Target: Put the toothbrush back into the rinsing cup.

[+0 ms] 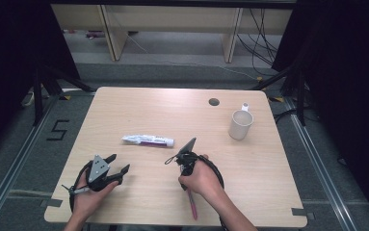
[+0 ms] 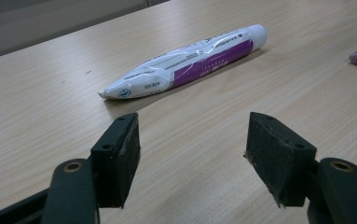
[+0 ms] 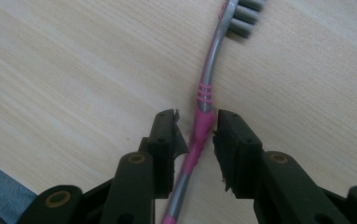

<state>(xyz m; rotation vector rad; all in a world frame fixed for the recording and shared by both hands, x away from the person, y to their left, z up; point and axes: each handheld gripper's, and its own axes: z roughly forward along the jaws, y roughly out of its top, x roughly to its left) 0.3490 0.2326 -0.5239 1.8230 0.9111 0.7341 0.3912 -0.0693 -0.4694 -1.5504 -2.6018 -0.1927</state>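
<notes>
Straddling the pink toothbrush [image 3: 203,125], the right claw [image 3: 197,135] has its jaws on either side of the handle; a narrow gap appears to remain on each side, so the claw is not yet clenched. The toothbrush lies flat on the surface [image 1: 138,110], near its front edge. The left claw [image 2: 192,140] rests released, pointing toward the toothpaste tube [image 2: 190,60]. A white mug [image 1: 240,124] stands well apart, far right.

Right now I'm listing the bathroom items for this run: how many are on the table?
3. A toothpaste tube lies mid-table, a white cup stands at the far right, and a pink toothbrush lies near the front edge, between the right tool's jaws.
</notes>
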